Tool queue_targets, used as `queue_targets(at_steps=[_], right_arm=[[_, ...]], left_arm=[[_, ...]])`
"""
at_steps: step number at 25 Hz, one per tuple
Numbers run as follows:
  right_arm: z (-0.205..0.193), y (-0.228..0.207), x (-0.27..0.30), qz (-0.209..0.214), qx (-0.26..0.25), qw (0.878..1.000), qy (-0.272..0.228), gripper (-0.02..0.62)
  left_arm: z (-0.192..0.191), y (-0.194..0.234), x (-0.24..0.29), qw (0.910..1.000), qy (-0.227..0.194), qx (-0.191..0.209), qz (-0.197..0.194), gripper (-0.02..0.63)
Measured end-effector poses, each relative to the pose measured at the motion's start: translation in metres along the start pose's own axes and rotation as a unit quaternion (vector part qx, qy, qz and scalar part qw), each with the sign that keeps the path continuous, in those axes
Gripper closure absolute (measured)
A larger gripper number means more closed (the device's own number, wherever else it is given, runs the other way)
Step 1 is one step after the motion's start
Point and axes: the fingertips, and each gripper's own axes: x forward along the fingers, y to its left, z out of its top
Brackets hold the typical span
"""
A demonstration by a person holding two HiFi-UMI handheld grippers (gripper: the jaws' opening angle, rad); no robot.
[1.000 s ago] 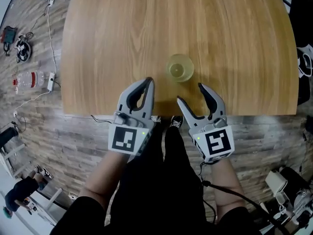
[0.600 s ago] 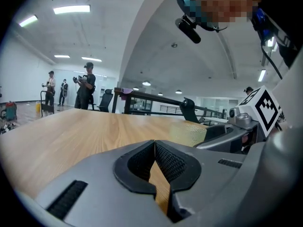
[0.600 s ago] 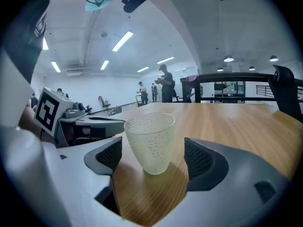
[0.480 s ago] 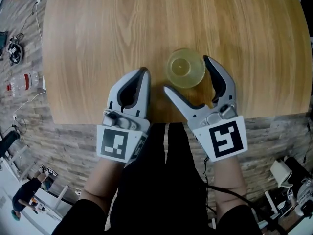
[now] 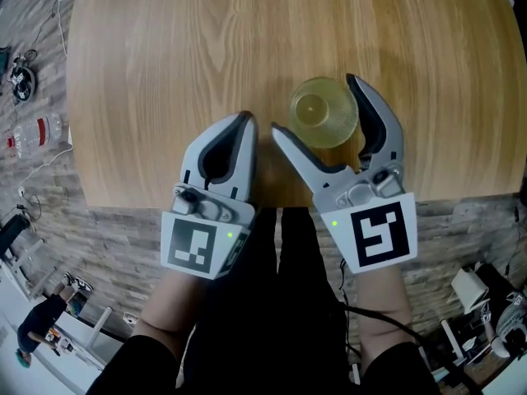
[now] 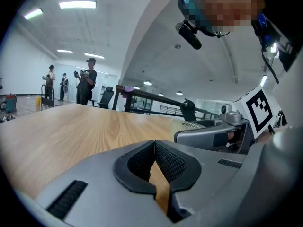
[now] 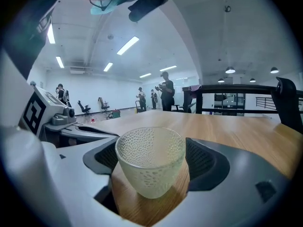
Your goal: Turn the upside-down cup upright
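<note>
Sitting between the wide jaws of your right gripper (image 5: 314,103), which have just been opening and do not squeeze it, the cup (image 5: 324,122) stands on the desk (image 5: 165,56), while your left gripper (image 5: 244,118) is closed and empty beside it.

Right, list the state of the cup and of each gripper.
cup: standing on the table, wide mouth up, empty, not gripped.
left gripper: shut, nothing between its jaws.
right gripper: open, its jaws have just been opening, one on each side of the cup, not pressing on it.
</note>
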Motion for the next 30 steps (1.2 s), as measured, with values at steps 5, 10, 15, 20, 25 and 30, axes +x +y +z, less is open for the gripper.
queue_targets(at_steps=[5, 10, 15, 20, 25, 30], right_arm=[[-0.003, -0.005, -0.001, -0.011, -0.005, 1.000, 0.004, 0.221], [0.017, -0.003, -0.017, -0.009, 0.023, 1.000, -0.008, 0.221], [0.061, -0.005, -0.036, 0.012, 0.049, 0.998, -0.041, 0.221], [0.104, 0.006, -0.060, 0.053, 0.083, 0.993, -0.068, 0.221], [0.116, 0.022, -0.072, 0.094, 0.091, 0.989, -0.070, 0.221], [0.102, 0.024, -0.074, 0.116, 0.111, 0.985, -0.065, 0.221]], left_arm=[[-0.009, 0.001, 0.001, 0.9998, 0.021, -0.001, 0.004, 0.597], [-0.001, -0.008, -0.009, 0.9989, 0.020, 0.037, -0.019, 0.567], [0.005, -0.036, -0.010, 0.9890, 0.033, 0.118, -0.082, 0.427], [0.026, -0.079, -0.008, 0.9785, -0.001, 0.139, -0.153, 0.329], [0.043, -0.103, -0.007, 0.9714, -0.050, 0.142, -0.183, 0.273], [0.038, -0.110, -0.003, 0.9698, -0.070, 0.144, -0.184, 0.270]])
